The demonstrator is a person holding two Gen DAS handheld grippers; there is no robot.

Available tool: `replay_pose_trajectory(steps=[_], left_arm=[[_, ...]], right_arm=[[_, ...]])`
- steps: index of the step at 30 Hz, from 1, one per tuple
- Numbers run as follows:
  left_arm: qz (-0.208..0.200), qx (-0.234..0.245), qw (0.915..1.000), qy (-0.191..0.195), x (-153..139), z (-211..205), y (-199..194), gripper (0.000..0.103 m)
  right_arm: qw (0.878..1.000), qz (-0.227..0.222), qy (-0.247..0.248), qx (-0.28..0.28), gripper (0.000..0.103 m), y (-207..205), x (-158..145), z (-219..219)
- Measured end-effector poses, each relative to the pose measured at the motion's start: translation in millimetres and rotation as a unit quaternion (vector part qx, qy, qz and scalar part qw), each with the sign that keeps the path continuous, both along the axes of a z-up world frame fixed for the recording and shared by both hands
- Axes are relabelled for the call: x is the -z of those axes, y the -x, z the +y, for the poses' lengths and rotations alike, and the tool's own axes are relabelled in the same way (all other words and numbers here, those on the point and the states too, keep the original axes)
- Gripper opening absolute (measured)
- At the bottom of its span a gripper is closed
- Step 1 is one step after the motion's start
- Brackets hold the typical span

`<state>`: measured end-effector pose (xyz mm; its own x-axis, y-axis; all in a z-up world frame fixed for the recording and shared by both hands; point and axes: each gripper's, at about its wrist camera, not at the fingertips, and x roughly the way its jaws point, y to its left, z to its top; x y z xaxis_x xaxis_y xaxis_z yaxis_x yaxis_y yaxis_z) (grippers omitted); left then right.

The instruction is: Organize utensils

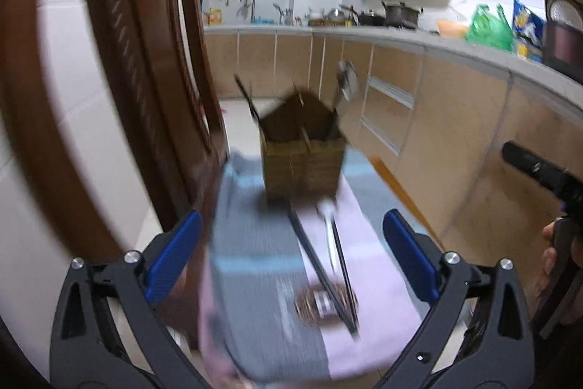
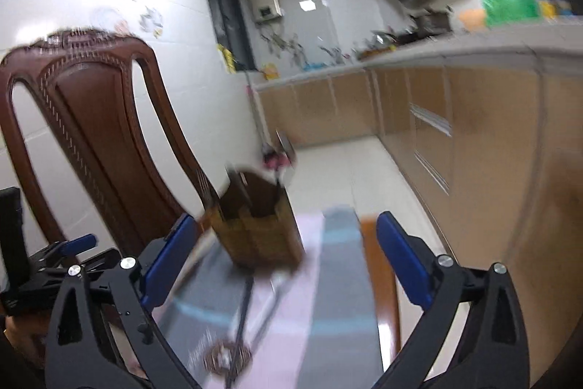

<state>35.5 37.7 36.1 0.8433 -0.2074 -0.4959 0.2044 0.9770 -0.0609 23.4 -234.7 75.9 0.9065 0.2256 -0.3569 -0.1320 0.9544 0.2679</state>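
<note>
A brown woven utensil holder point(image 1: 304, 166) stands on a cloth-covered table, with dark sticks and a metal utensil point(image 1: 346, 79) poking out of it. In front of it lie black chopsticks point(image 1: 317, 265) and a pale spoon point(image 1: 329, 236), their near ends over a round woven coaster point(image 1: 313, 305). My left gripper point(image 1: 291, 217) hangs open above them, nothing between its blue pads. The right wrist view shows the holder point(image 2: 255, 232), the chopsticks point(image 2: 242, 319) and the coaster point(image 2: 227, 358) below my open, empty right gripper point(image 2: 287, 220). Both views are blurred.
A pink and grey striped cloth point(image 1: 255, 279) covers the table. A dark wooden chair point(image 1: 145, 61) stands close on the left. Kitchen cabinets point(image 1: 455, 133) and a cluttered counter run along the right. A hand point(image 1: 546, 254) holds the other gripper at the right edge.
</note>
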Motion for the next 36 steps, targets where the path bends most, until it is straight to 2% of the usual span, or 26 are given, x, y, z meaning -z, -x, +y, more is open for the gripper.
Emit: replay_pose_trajectory(steps=[4, 8, 10, 12, 14, 15, 18, 36], left_arm=[[0.026, 0.006, 0.9996, 0.004, 35.8, -9.9, 38.1, 0.098], [0.046, 0.014, 0.9987, 0.017, 65.1, -20.1, 63.7, 0.098], [0.039, 0.009, 0.9992, 0.002, 78.6, -24.0, 69.8, 0.098], [0.069, 0.015, 0.9973, -0.021, 88.3, -28.3, 65.3, 0.098], [0.075, 0.016, 0.9971, -0.002, 87.3, -24.2, 64.9, 0.098], [0.075, 0.014, 0.9971, 0.002, 87.2, -21.9, 66.6, 0.098], [0.075, 0.014, 0.9971, -0.002, 88.2, -20.4, 67.7, 0.098], [0.073, 0.019, 0.9971, -0.01, 87.5, -26.6, 64.3, 0.098]], right_arm=[[0.998, 0.043, 0.048, -0.015, 0.097, 48.4, 39.2, 16.0], [0.996, 0.055, 0.055, -0.042, 0.097, 83.8, 57.9, 30.2], [0.995, 0.053, 0.065, -0.047, 0.097, 100.5, 72.6, 36.5], [0.994, 0.06, 0.075, -0.048, 0.097, 107.1, 86.2, 42.0], [0.991, 0.085, 0.078, -0.062, 0.097, 108.7, 93.3, 46.6], [0.992, 0.08, 0.074, -0.065, 0.097, 110.3, 90.7, 46.9], [0.993, 0.058, 0.083, -0.061, 0.097, 119.4, 86.6, 48.3], [0.992, 0.076, 0.082, -0.054, 0.097, 113.8, 90.8, 40.6]])
